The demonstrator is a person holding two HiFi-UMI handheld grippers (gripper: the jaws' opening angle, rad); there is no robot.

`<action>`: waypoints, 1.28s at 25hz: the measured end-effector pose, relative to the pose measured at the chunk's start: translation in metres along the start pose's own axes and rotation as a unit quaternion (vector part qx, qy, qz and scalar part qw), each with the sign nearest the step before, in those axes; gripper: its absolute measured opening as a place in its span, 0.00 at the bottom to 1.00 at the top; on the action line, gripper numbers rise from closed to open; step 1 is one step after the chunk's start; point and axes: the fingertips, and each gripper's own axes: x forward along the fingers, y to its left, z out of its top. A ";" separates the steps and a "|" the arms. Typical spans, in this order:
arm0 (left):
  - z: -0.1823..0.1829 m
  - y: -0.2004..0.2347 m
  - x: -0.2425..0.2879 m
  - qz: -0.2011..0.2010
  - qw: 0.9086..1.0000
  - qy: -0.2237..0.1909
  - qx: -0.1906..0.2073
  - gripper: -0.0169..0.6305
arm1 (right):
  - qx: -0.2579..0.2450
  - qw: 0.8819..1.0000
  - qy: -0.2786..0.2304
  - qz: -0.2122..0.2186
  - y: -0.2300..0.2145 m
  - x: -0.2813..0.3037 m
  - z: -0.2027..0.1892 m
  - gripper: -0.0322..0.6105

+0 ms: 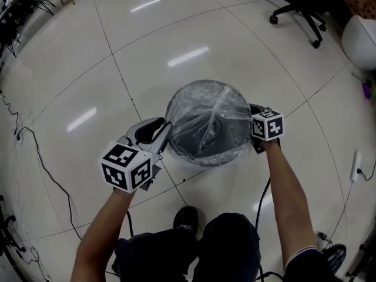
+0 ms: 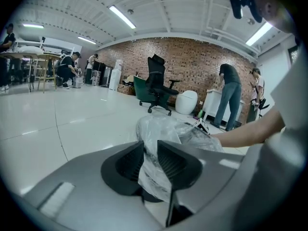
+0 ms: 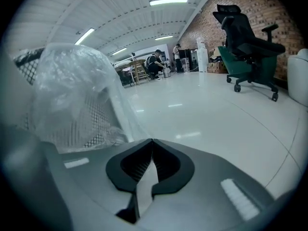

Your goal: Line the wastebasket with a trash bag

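A black mesh wastebasket (image 1: pixel 187 148) stands on the floor with a clear trash bag (image 1: pixel 208 113) draped over its top. My left gripper (image 1: pixel 160 135) is at the basket's left rim. In the left gripper view a bunched fold of the bag (image 2: pixel 159 129) fills the gap between the jaws of my left gripper (image 2: pixel 150 147), which grip it. My right gripper (image 1: pixel 257 131) is at the basket's right rim. In the right gripper view my right gripper (image 3: pixel 152 144) is shut with a thin strip of bag film pinched between its pads. The bag (image 3: pixel 72 93) covers the mesh wall (image 3: pixel 23 67) at the left.
A black office chair (image 1: pixel 296 4) and a white rounded object (image 1: pixel 359 40) stand at the far right. Cables (image 1: pixel 47 172) trail over the floor at the left, and a power strip (image 1: pixel 355 166) lies at the right. People (image 2: pixel 230 97) stand by the brick wall.
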 end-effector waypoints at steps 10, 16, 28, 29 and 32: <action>0.001 0.001 -0.001 0.006 1.000 -0.008 0.001 0.18 | 0.039 0.999 -0.003 0.003 -0.004 0.005 -0.038 0.05; 0.001 0.000 -0.001 0.010 1.000 -0.009 0.004 0.18 | 0.051 0.999 -0.005 0.005 0.001 0.003 -0.050 0.06; 0.002 -0.008 -0.010 0.020 1.000 -0.011 0.019 0.18 | 0.034 0.998 -0.038 -0.027 -0.022 -0.072 -0.026 0.11; 0.001 -0.008 -0.012 0.021 1.000 -0.011 0.020 0.18 | 0.033 0.998 -0.041 -0.031 -0.023 -0.079 -0.023 0.11; 0.000 -0.008 -0.018 0.025 0.999 -0.010 0.020 0.18 | 0.032 0.998 -0.048 -0.039 -0.028 -0.099 -0.018 0.12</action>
